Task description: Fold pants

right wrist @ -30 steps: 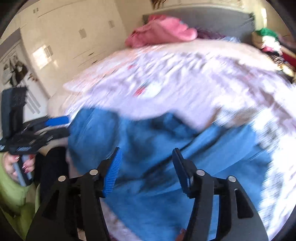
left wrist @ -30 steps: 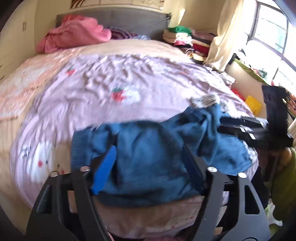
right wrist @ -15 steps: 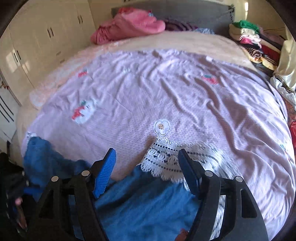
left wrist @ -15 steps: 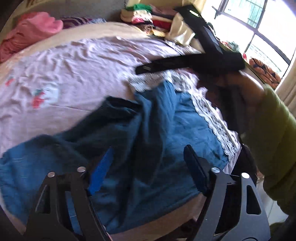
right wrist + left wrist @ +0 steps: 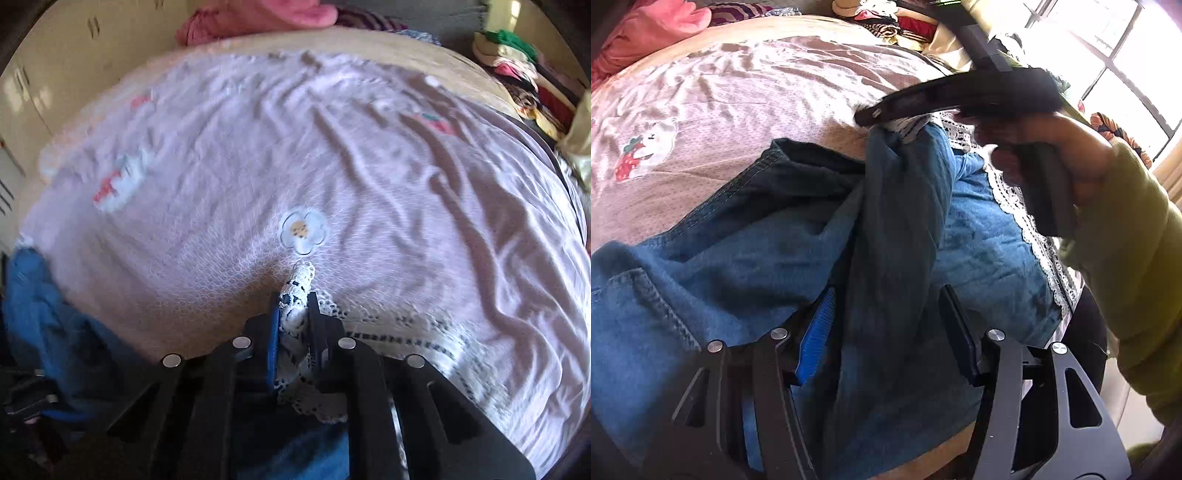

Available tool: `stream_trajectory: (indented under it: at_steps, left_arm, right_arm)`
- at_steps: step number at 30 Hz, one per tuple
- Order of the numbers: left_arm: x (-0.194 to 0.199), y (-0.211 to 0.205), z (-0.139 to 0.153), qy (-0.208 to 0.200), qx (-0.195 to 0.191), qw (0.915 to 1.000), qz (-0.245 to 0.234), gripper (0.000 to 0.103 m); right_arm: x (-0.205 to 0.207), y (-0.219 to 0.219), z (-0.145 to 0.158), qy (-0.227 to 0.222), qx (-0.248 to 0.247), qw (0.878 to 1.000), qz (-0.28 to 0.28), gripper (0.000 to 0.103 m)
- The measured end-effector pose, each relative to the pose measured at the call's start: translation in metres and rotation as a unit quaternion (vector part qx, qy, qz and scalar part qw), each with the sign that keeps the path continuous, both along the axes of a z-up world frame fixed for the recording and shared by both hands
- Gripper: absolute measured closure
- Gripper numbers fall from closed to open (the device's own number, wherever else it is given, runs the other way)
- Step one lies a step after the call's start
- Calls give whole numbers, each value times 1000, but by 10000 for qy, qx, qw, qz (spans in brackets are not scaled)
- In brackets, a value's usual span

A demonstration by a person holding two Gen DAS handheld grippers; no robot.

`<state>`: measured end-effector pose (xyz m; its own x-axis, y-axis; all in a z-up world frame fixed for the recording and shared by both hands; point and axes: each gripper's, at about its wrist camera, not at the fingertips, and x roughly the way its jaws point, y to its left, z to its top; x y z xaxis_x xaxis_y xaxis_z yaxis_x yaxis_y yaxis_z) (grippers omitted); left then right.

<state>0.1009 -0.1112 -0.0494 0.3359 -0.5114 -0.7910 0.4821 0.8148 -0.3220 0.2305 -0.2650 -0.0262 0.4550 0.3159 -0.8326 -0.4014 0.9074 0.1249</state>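
Note:
Blue denim pants [image 5: 783, 258] with a white lace hem [image 5: 1027, 221] lie crumpled at the near edge of the bed. My left gripper [image 5: 886, 314] is open, its fingers on either side of a raised ridge of the denim. My right gripper [image 5: 293, 306] is shut on the pants' lace hem [image 5: 295, 295] and pinches it just above the sheet; it also shows in the left wrist view [image 5: 960, 99], held by a hand in a green sleeve. More denim [image 5: 40, 325] shows at the left of the right wrist view.
The bed is covered by a wrinkled pink sheet [image 5: 369, 166] with cartoon prints. A pink blanket [image 5: 258, 18] lies at the headboard. Stacked folded clothes [image 5: 517, 66] sit at the far right. Cupboards [image 5: 55, 55] stand to the left, a window [image 5: 1126, 55] to the right.
My right gripper went from open above the lace hem to shut on it. My left gripper moved closer to the denim ridge and stayed open.

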Motion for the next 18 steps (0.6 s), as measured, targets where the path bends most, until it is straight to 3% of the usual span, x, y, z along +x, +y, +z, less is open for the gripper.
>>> stream_trajectory:
  at_steps: [4, 6, 8, 12, 18]
  left_arm:
    - [3, -7, 2, -19, -109, 9999, -80, 58]
    - [4, -12, 4, -52, -103, 9998, -152, 86]
    - [4, -16, 3, -38, -52, 9998, -214, 97]
    - [2, -15, 7, -120, -88, 9994, -327, 99]
    - [-17, -13, 15, -363, 7, 9978, -558, 99]
  right_arm:
    - [-31, -43, 33, -320, 745, 9958, -424, 91]
    - [-48, -61, 47, -470, 995, 9921, -603, 93]
    - [-65, -78, 61, -618, 1194, 9880, -762, 93]
    - [-112, -104, 78, -813, 1490, 9803, -1010, 93]
    - [-181, -135, 63, -715, 1584, 9738, -1467, 93]
